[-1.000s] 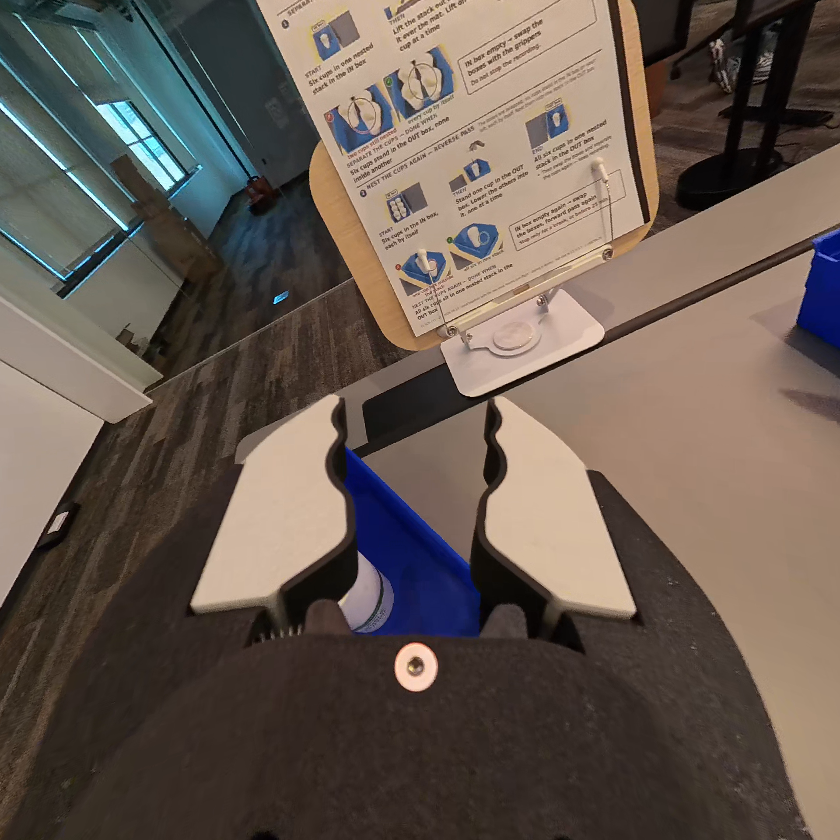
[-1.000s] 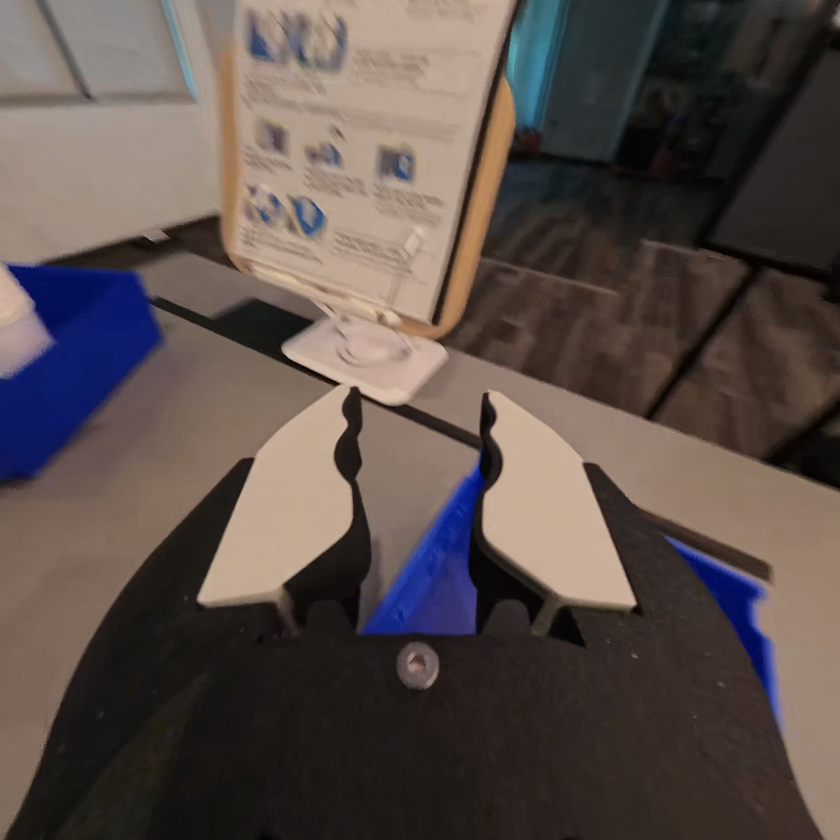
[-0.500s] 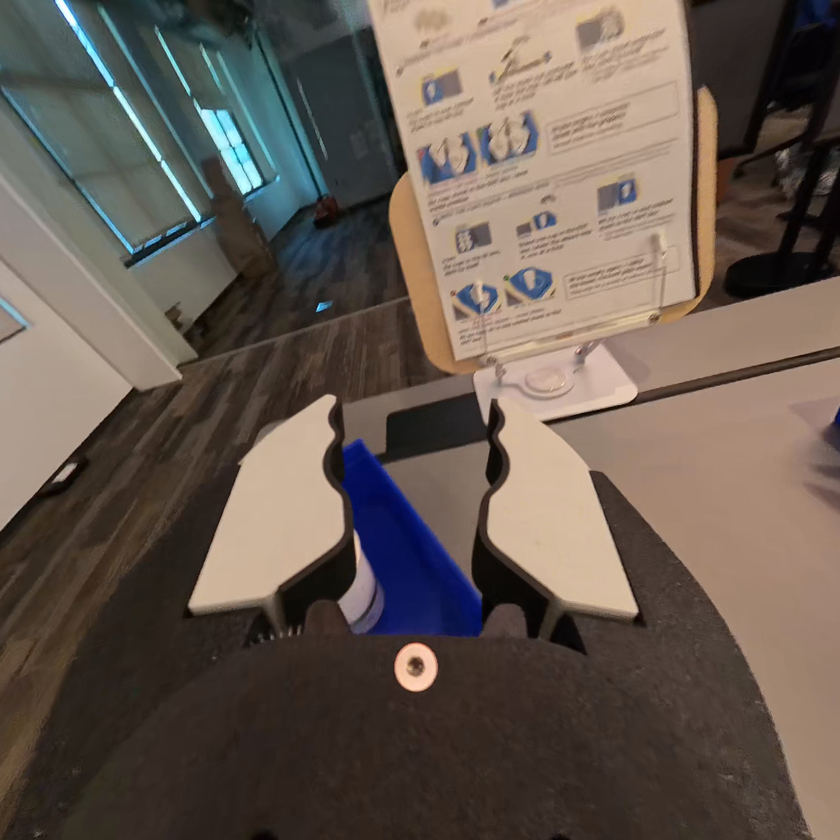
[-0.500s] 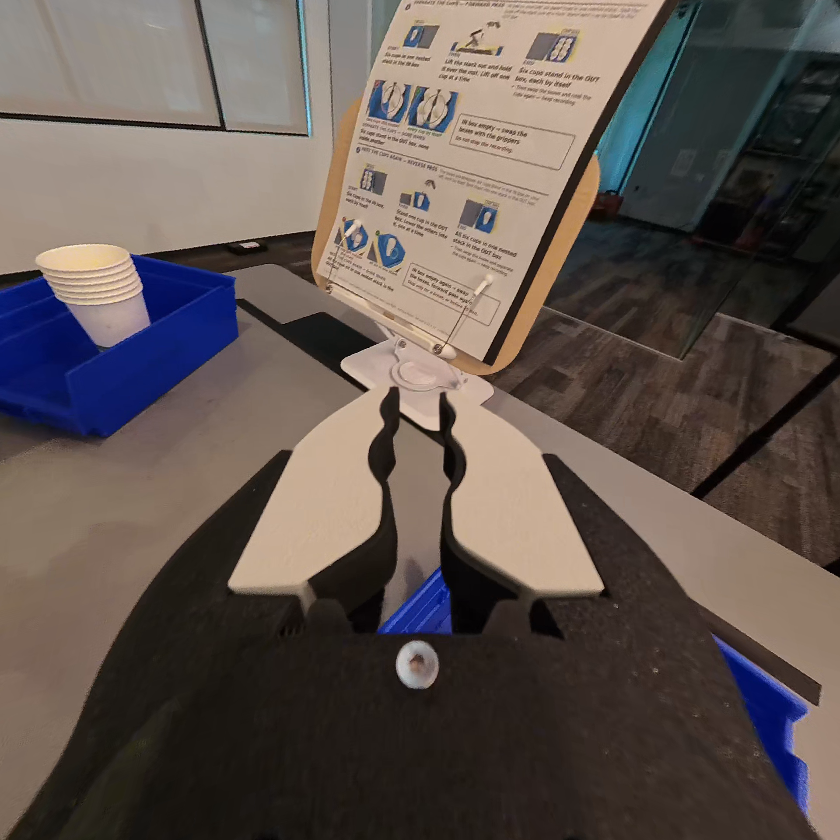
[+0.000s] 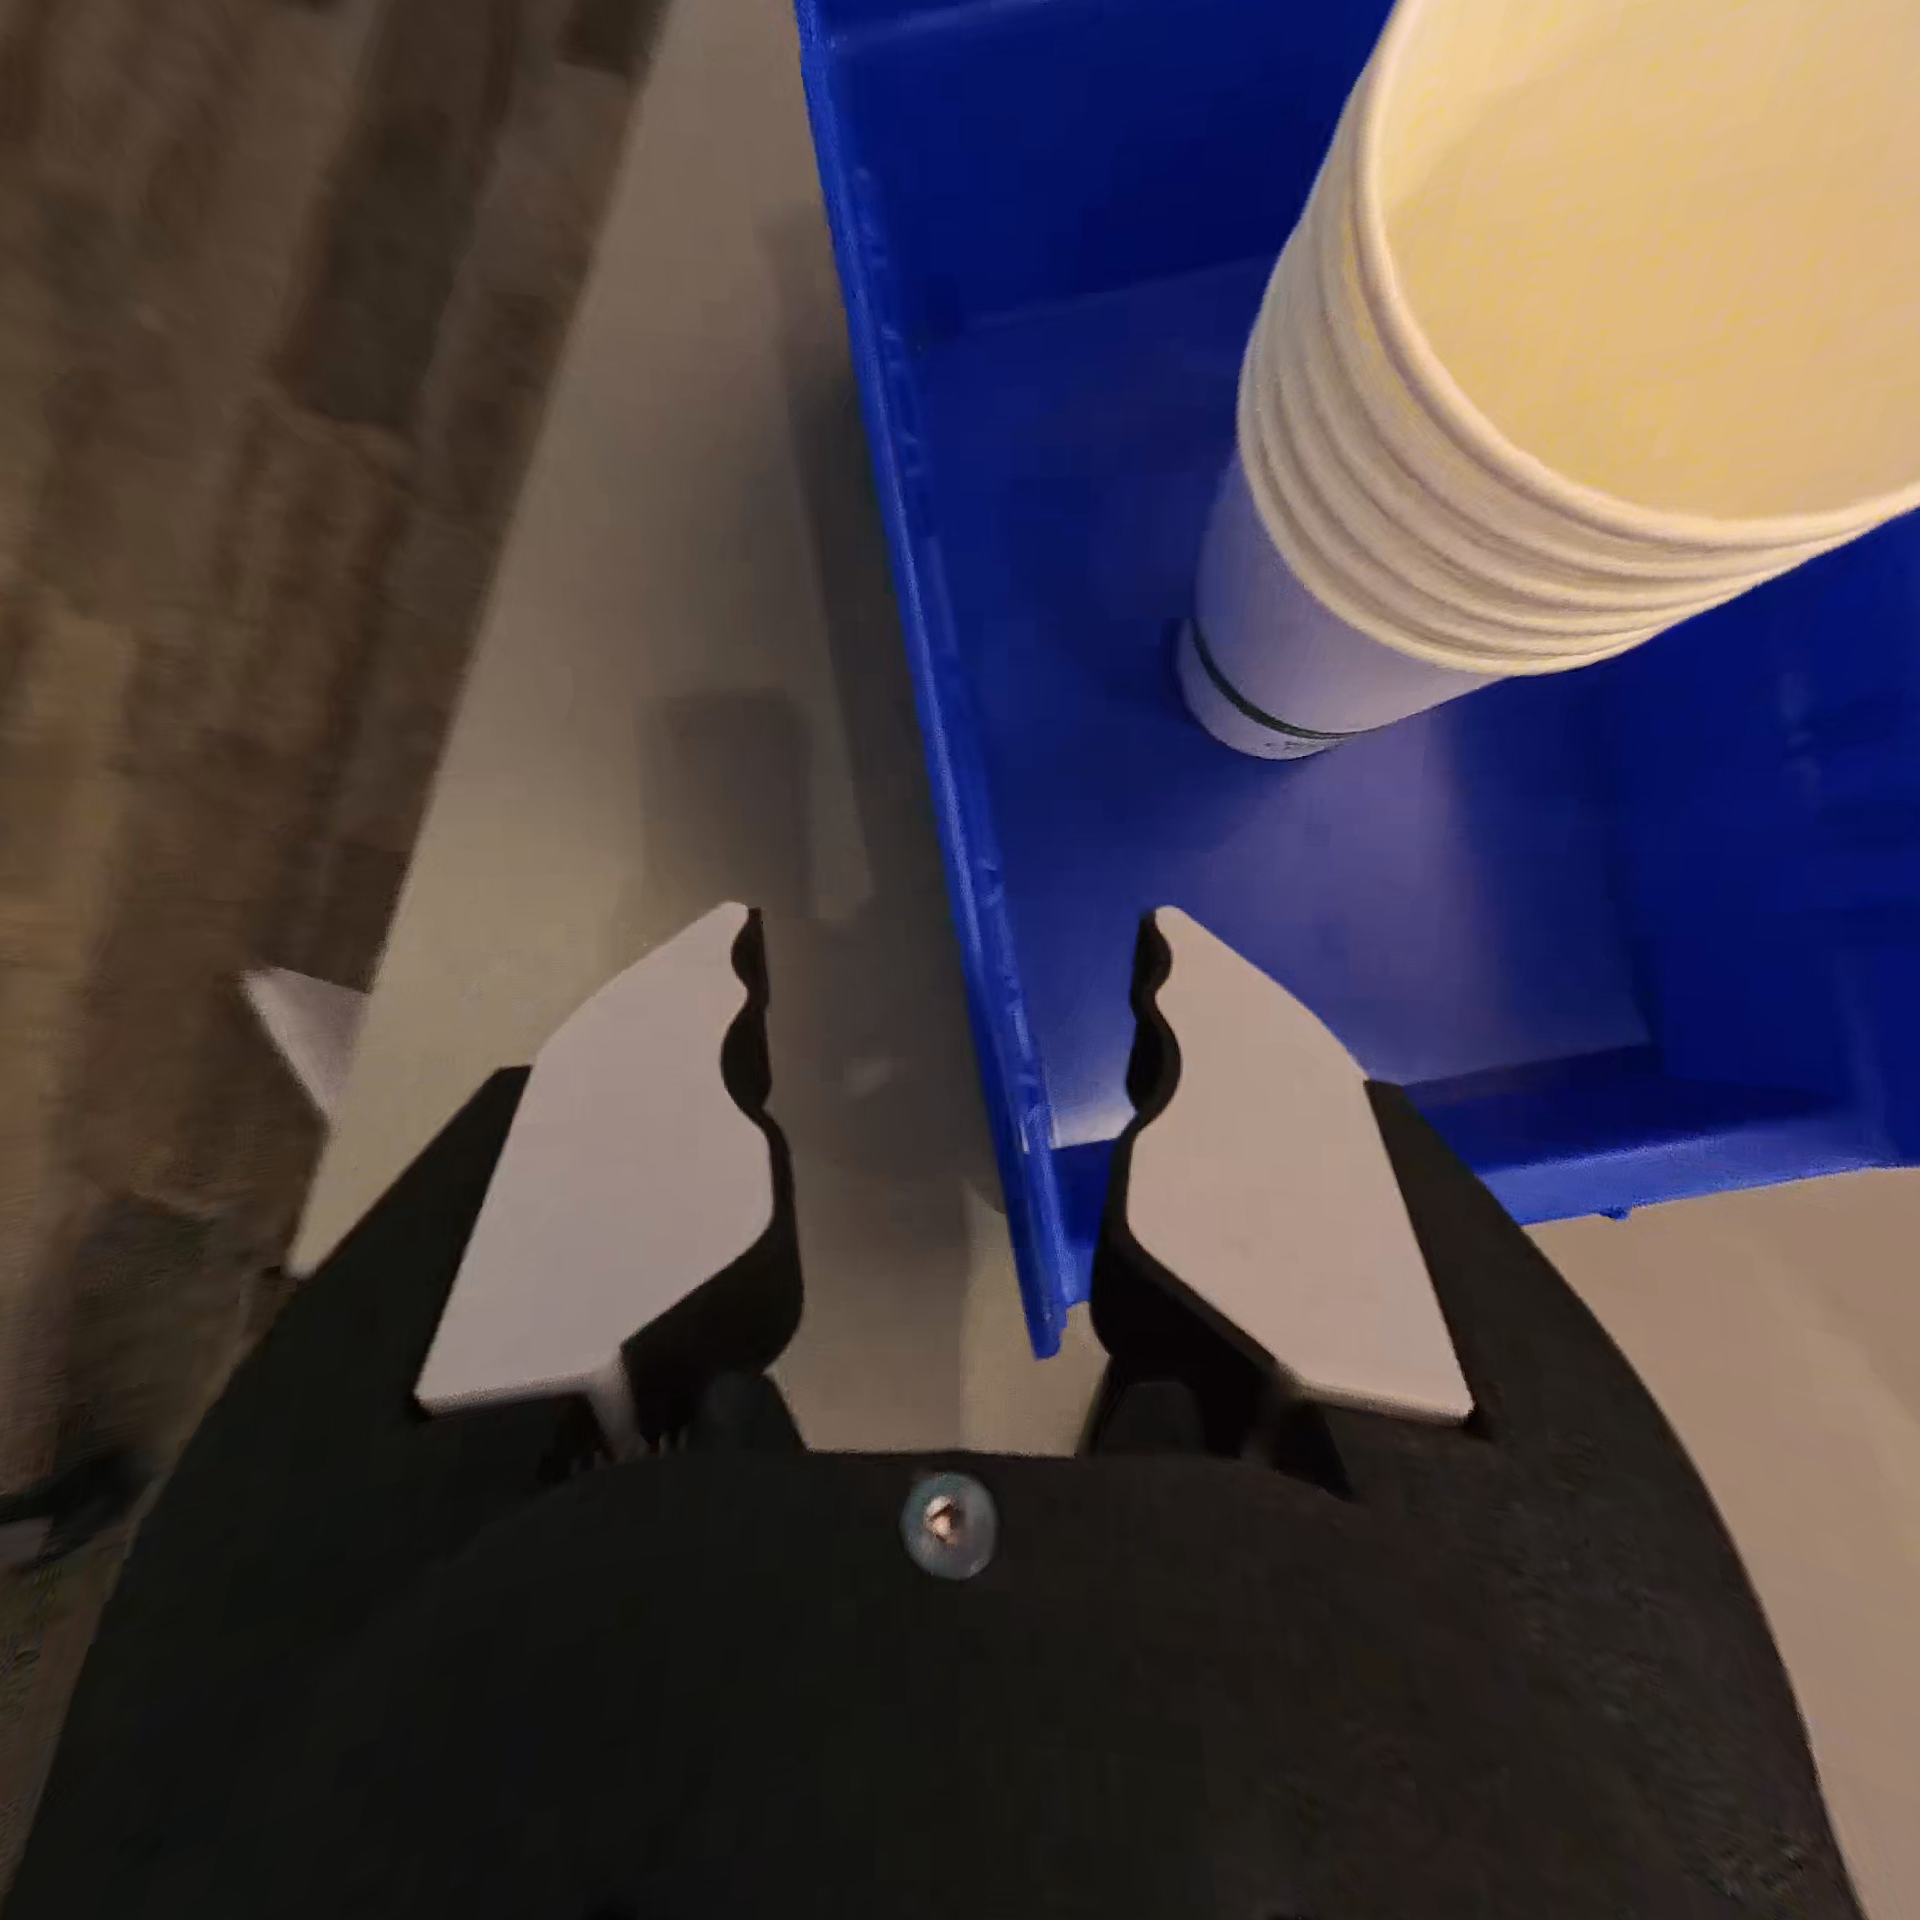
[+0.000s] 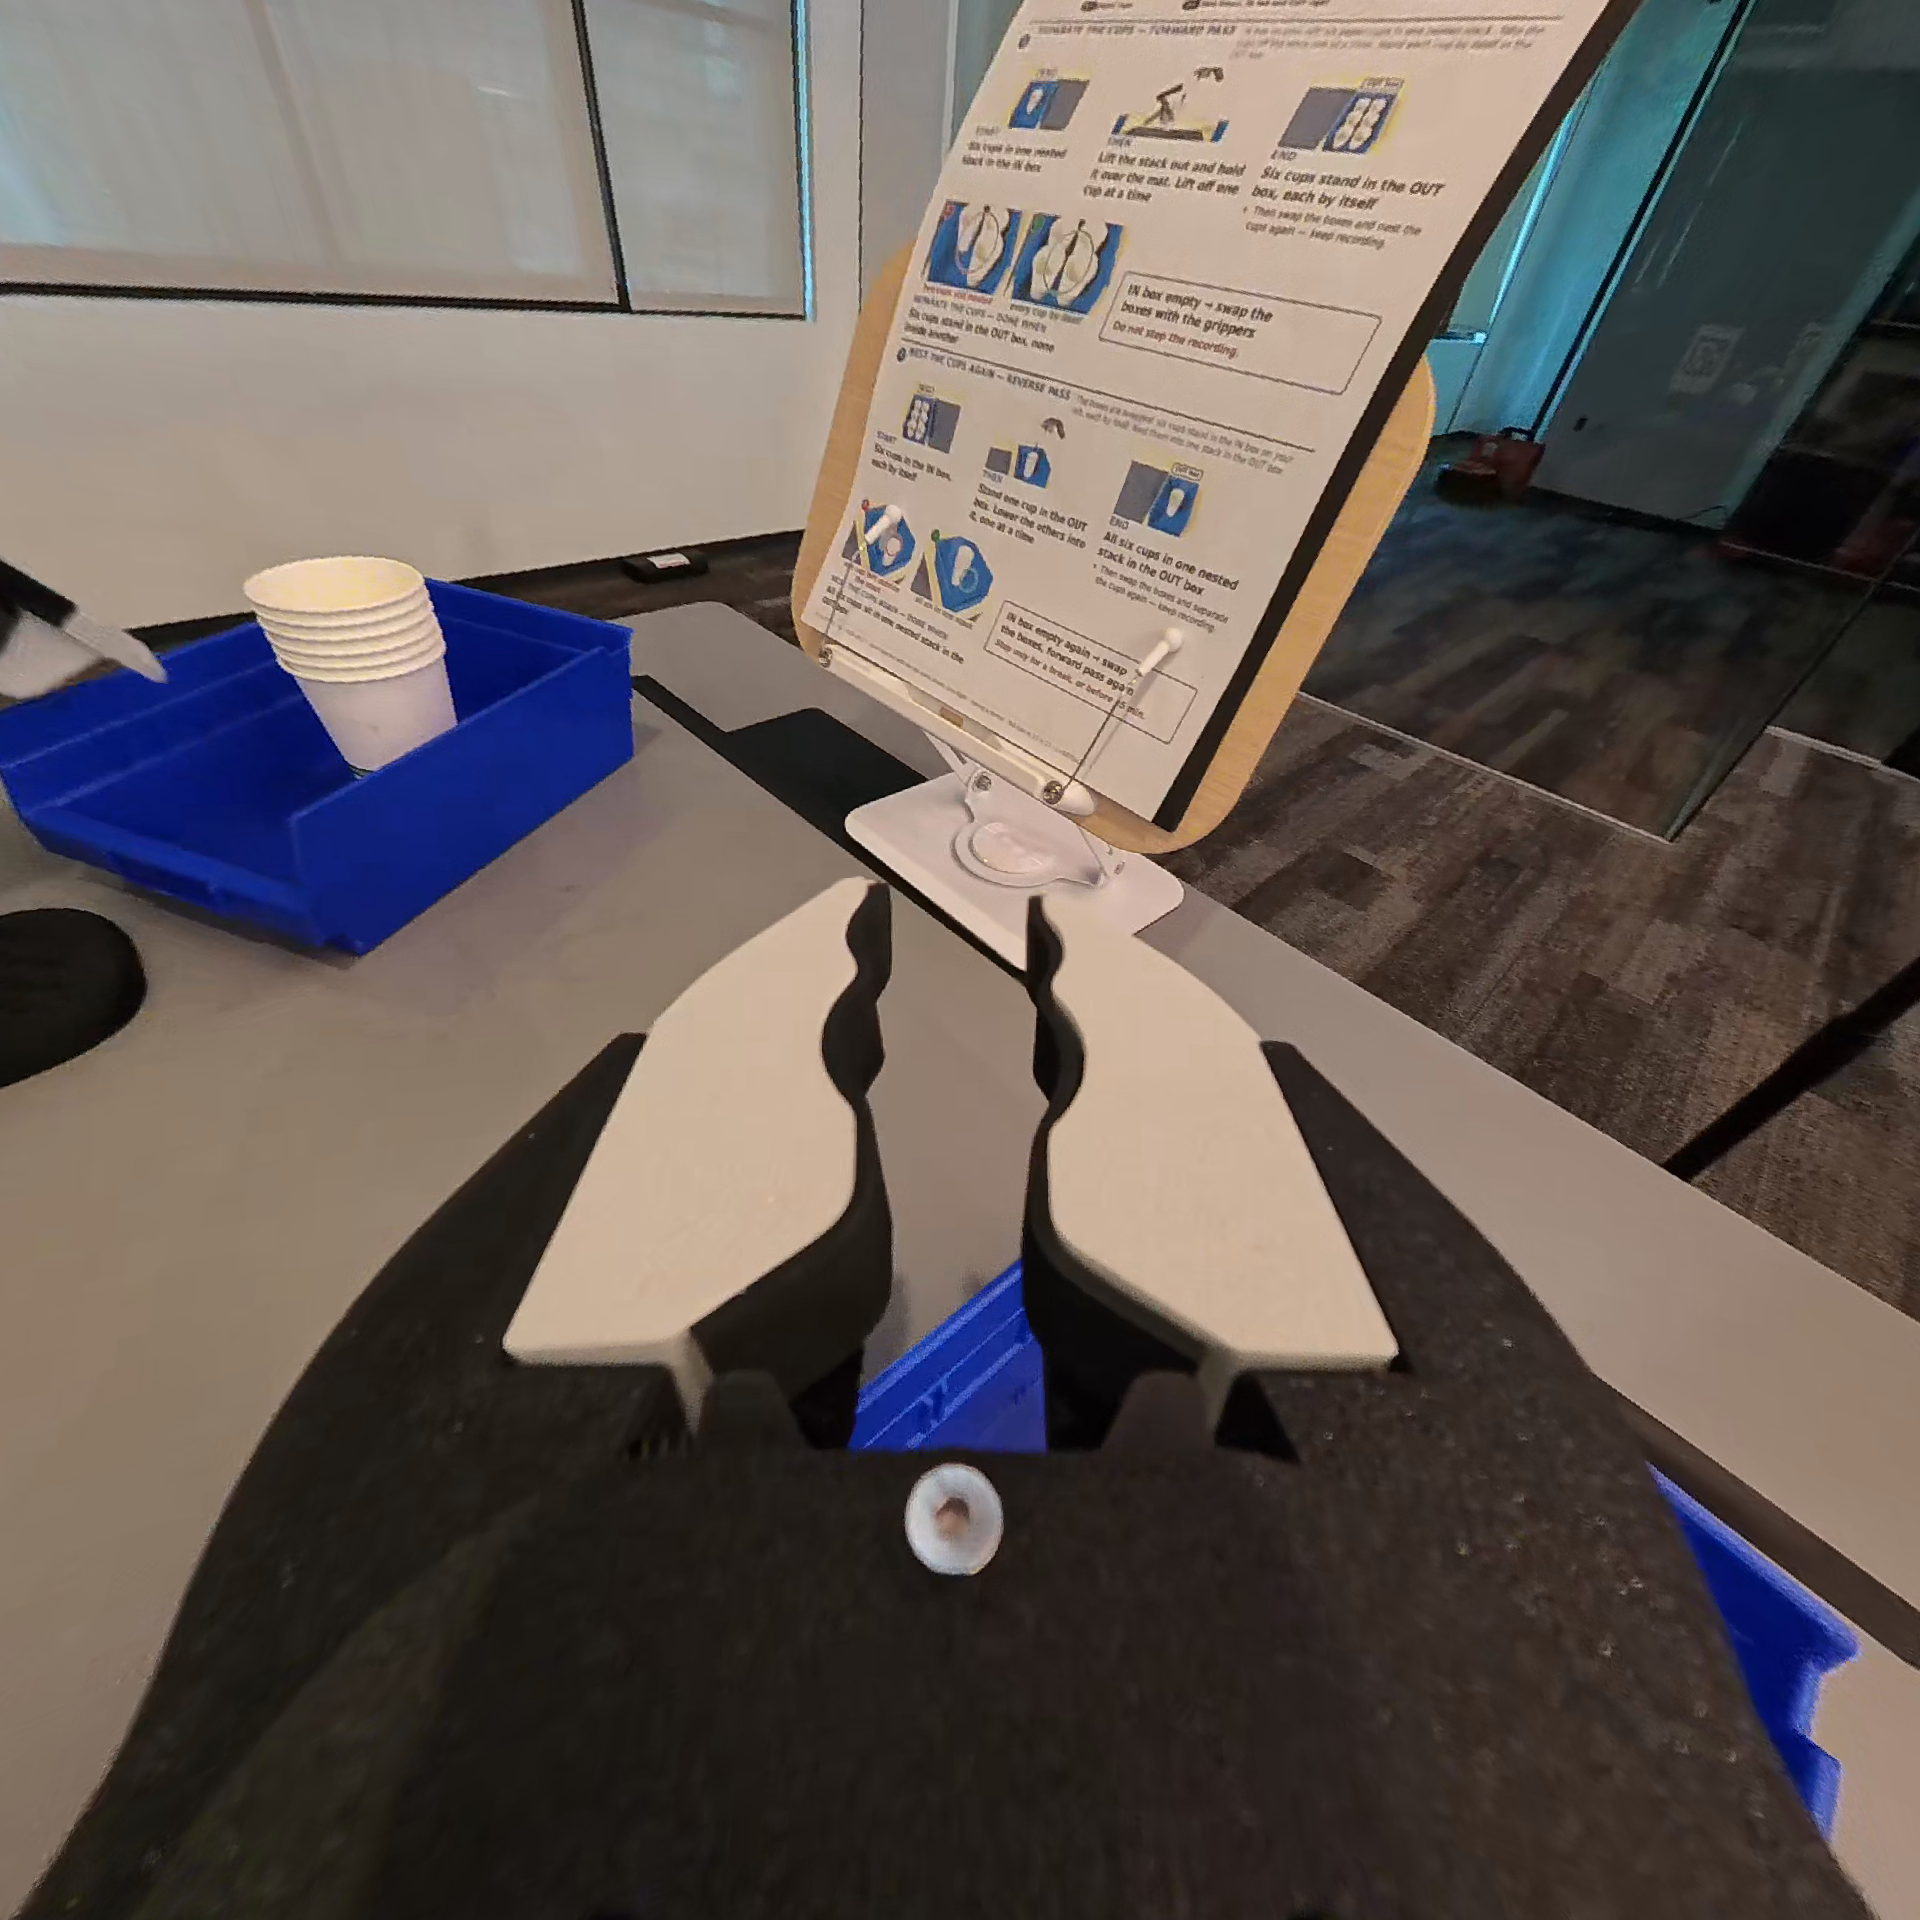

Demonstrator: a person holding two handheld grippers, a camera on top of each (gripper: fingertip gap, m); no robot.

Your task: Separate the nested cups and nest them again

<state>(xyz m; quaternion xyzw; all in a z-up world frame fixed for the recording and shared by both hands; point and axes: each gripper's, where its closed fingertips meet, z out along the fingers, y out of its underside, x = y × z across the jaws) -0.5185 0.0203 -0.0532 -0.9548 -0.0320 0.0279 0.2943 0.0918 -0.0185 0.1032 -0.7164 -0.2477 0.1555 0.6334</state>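
A stack of nested white paper cups (image 5: 1475, 436) stands upright on the floor of a blue plastic bin (image 5: 1039, 208) that rests on the grey tabletop (image 5: 582, 644); a thin dark ring circles the bottom cup, with small print under it too blurred to read. The left gripper (image 5: 945, 1039) points down at the bin's near left corner, its pale fingers (image 5: 623, 1122) spread wide and empty, with the bin's side wall between them. The right gripper (image 6: 958, 966) hovers over a second blue bin (image 6: 961, 1382), fingers drawn close with a narrow gap left, gripping nothing. Ahead stands a printed instruction sheet (image 6: 1164, 343) with small blue pictures, on a wooden-backed white stand (image 6: 1023, 868).
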